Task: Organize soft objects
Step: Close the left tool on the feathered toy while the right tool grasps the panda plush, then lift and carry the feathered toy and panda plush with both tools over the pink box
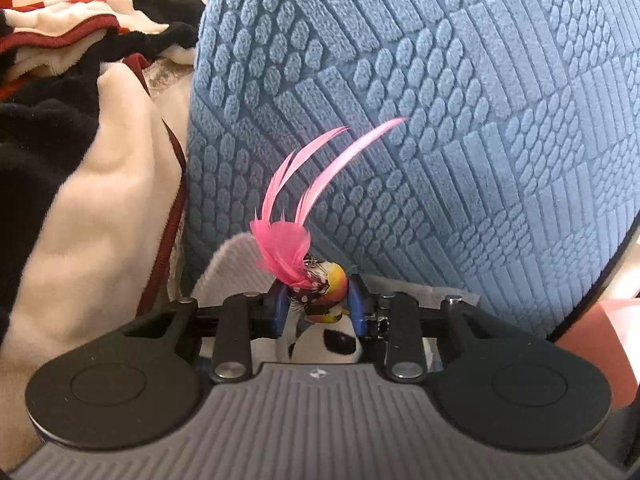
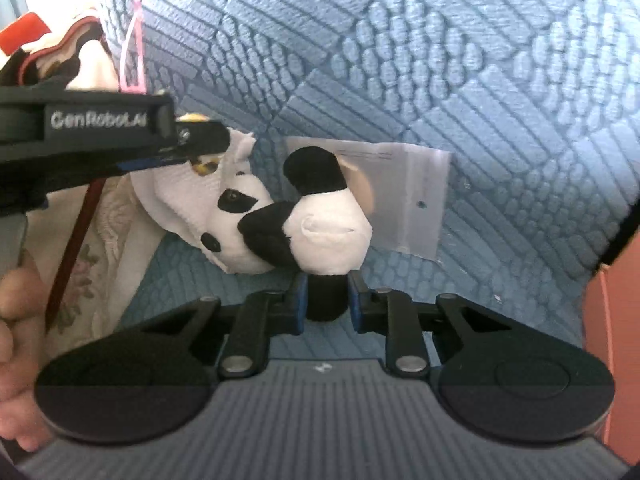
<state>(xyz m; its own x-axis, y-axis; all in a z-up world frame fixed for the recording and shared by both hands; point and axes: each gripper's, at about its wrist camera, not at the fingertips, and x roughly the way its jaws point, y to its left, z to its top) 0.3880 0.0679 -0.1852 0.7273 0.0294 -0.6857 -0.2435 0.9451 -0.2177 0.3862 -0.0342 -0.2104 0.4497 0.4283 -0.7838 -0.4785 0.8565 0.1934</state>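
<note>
A small feathered toy [image 1: 316, 284], a speckled orange and yellow ball with long pink feathers, sits between the blue pads of my left gripper [image 1: 319, 301], which is shut on it. Just under it lies a black and white panda plush [image 1: 332, 344]. In the right wrist view the panda plush [image 2: 328, 224] lies on the blue cushion, head to the left. One black limb is pinched in my right gripper [image 2: 326, 296], which is shut on it. The left gripper [image 2: 200, 140] reaches in from the upper left over the panda's head, with pink feathers [image 2: 134, 60] rising above it.
A blue textured cushion [image 1: 440, 100] fills the background and lies under the plush. A black, white and red fleece blanket [image 1: 80, 140] is bunched at the left. A clear plastic sleeve [image 2: 404, 196] lies behind the panda. A person's hand [image 2: 16, 320] shows at the left edge, a salmon-coloured surface [image 2: 612, 360] at the right.
</note>
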